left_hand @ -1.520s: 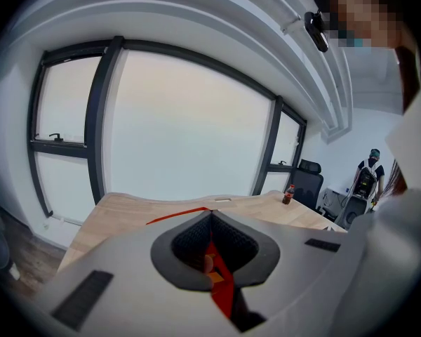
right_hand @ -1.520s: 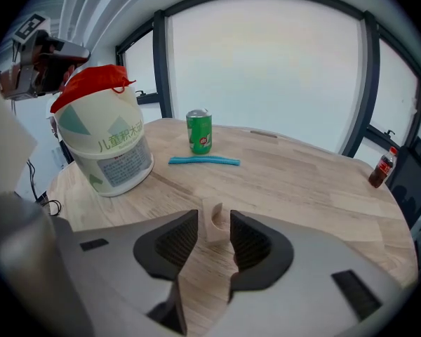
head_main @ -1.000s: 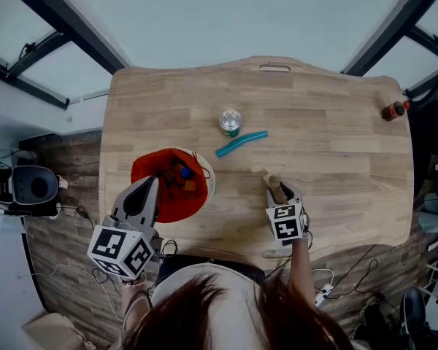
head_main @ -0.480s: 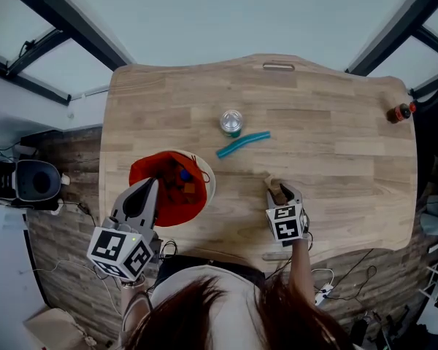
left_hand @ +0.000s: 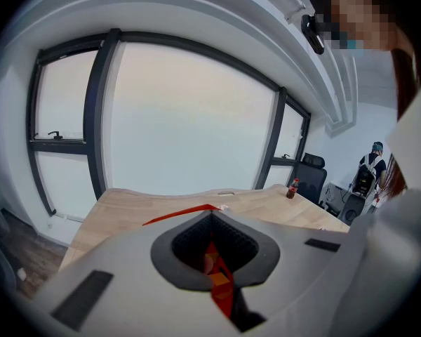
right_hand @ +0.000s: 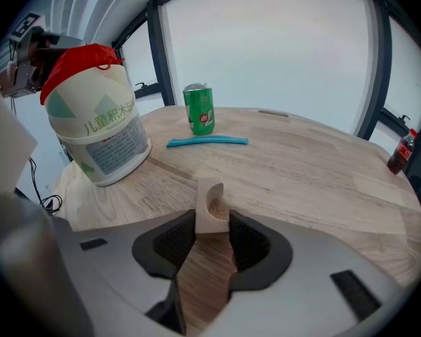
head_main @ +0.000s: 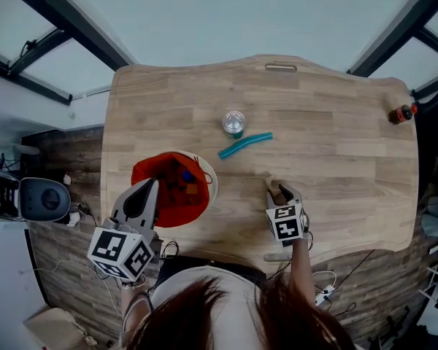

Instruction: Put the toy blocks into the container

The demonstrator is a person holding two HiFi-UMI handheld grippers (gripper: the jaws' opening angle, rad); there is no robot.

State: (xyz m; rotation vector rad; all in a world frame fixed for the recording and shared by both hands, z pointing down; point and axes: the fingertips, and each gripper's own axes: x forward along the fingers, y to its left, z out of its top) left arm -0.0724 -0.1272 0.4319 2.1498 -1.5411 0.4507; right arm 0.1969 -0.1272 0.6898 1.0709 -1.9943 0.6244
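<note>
A white tub lined with red (head_main: pixel 147 172) stands at the table's near left, with coloured toy blocks (head_main: pixel 185 184) inside. My left gripper (head_main: pixel 142 195) hovers at its near rim, jaws shut and holding nothing; through the slit between them in the left gripper view I see the red lining and orange blocks (left_hand: pixel 215 278). My right gripper (head_main: pixel 277 189) rests low on the table to the right, shut on a pale wooden arch block (right_hand: pixel 211 208). In the right gripper view the tub (right_hand: pixel 98 128) stands at far left.
A green can (head_main: pixel 233 122) and a blue strip (head_main: pixel 244 144) lie mid-table behind the tub; both also show in the right gripper view, the can (right_hand: pixel 198 109) and the strip (right_hand: pixel 207 142). A small red bottle (head_main: pixel 399 113) stands at the far right corner.
Both grippers hold their places; only the head view drifts slightly.
</note>
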